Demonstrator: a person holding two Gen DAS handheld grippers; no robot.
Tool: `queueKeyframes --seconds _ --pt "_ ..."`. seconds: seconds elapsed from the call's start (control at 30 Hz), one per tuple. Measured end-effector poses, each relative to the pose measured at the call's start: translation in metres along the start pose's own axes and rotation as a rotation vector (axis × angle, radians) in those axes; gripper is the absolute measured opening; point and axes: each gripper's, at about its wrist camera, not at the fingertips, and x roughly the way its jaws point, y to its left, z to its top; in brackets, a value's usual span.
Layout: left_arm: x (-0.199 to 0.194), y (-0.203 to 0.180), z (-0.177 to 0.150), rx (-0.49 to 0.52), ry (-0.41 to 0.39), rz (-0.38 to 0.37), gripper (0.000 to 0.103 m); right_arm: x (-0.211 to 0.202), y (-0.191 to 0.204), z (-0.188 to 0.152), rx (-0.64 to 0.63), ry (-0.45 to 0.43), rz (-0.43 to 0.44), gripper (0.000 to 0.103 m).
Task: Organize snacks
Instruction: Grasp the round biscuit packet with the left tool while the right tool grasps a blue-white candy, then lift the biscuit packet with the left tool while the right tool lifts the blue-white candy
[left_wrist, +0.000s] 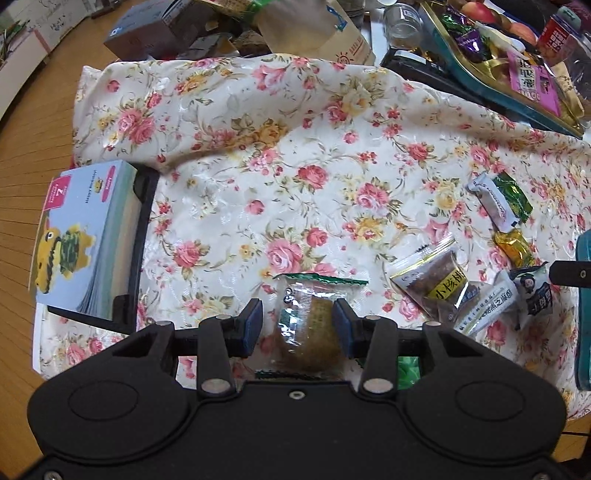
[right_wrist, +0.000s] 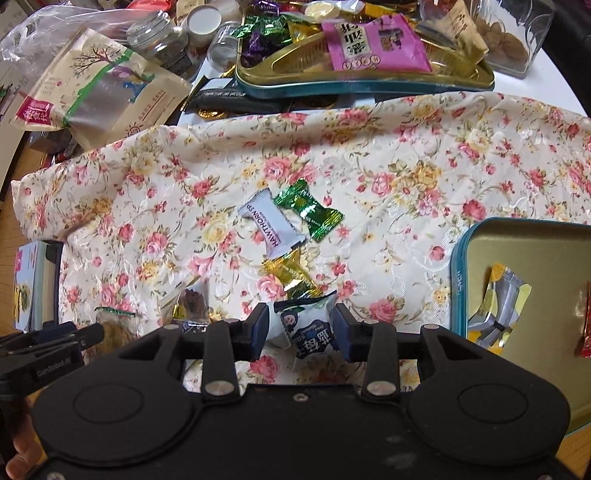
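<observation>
My left gripper (left_wrist: 298, 325) is open, its pads either side of a clear-wrapped round brown cake (left_wrist: 308, 332) on the floral cloth (left_wrist: 258, 166). My right gripper (right_wrist: 299, 328) is open around a white and dark blue snack packet (right_wrist: 306, 328). Beyond it lie a gold candy (right_wrist: 290, 273), a white hawthorn packet (right_wrist: 271, 227) and a green candy (right_wrist: 310, 212). A teal tin (right_wrist: 458, 280) at the right holds a silver and yellow wrapper (right_wrist: 498, 314) and a red one (right_wrist: 585, 332). In the left wrist view a walnut cake packet (left_wrist: 439, 280) and other packets (left_wrist: 509, 295) lie to the right.
A blue picture box (left_wrist: 81, 240) stands at the cloth's left edge. At the back are a teal and gold tray (right_wrist: 365, 86) of sweets with a pink packet (right_wrist: 373, 44), a beige pouch (right_wrist: 99, 88), glass jars (right_wrist: 159, 37) and boxes (left_wrist: 147, 33).
</observation>
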Motion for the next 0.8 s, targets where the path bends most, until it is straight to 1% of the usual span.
queueKeyframes --seconds 0.23,0.37,0.5,0.63,0.7,0.73,0.8 --pt "0.01 -0.006 -0.002 0.014 0.025 -0.031 0.052 0.009 -0.006 -0.001 0.002 0.019 -0.025 0.042" --pt "0.012 -0.01 -0.003 0.033 0.008 -0.018 0.059 0.015 -0.005 -0.003 0.0 0.035 -0.036 0.042" --pt "0.018 -0.011 -0.003 0.029 0.014 0.006 0.059 0.016 -0.001 -0.003 -0.016 0.037 -0.035 0.042" --pt "0.028 -0.011 -0.003 0.021 0.046 0.021 0.059 0.016 0.002 -0.003 -0.026 0.036 -0.032 0.042" --pt "0.035 -0.011 -0.004 0.019 0.068 0.027 0.061 0.018 0.001 -0.003 -0.027 0.038 -0.037 0.042" --pt "0.035 -0.011 -0.005 0.009 0.06 0.03 0.062 0.019 0.001 -0.003 -0.026 0.041 -0.041 0.043" --pt "0.035 -0.01 -0.004 0.003 0.061 0.025 0.061 0.022 -0.001 -0.003 -0.025 0.047 -0.047 0.043"
